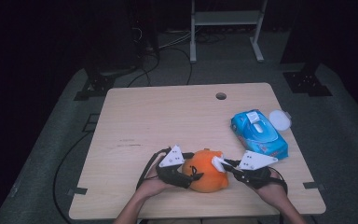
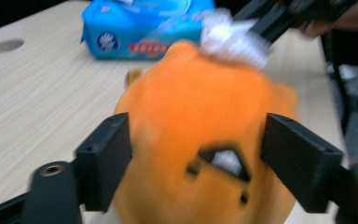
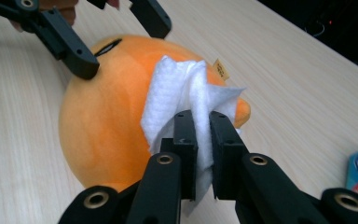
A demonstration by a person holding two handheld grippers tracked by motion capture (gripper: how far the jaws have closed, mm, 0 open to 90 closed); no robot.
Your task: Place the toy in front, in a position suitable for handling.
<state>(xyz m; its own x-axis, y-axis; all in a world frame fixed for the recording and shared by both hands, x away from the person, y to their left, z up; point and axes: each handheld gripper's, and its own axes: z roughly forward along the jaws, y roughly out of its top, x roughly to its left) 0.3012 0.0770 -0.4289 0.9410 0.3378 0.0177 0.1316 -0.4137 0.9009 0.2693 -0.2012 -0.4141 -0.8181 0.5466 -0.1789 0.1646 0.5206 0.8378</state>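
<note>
- Orange round plush toy [image 1: 207, 171] rests on the near edge of the pale wood bench [image 1: 168, 116], between the two grippers.
- Left gripper [image 2: 196, 154]: fingers [image 2: 105, 161] straddle the plush toy, one on each flank. The left gripper view is blurred, so whether the pads press on the fabric cannot be told.
- Right gripper [image 3: 203, 154]: fingers [image 3: 185, 149] clenched on a folded white wipe [image 3: 182, 105]. The wipe lies against the top of the plush toy.
- Blue wet-wipe pack [image 1: 259, 133] lies farther back at the bench's right side, apart from the toy.
- White round lid [image 1: 279, 119] sits just beside the pack, near the right edge.
- Round cable hole [image 1: 221, 96] lies near the far edge.
</note>
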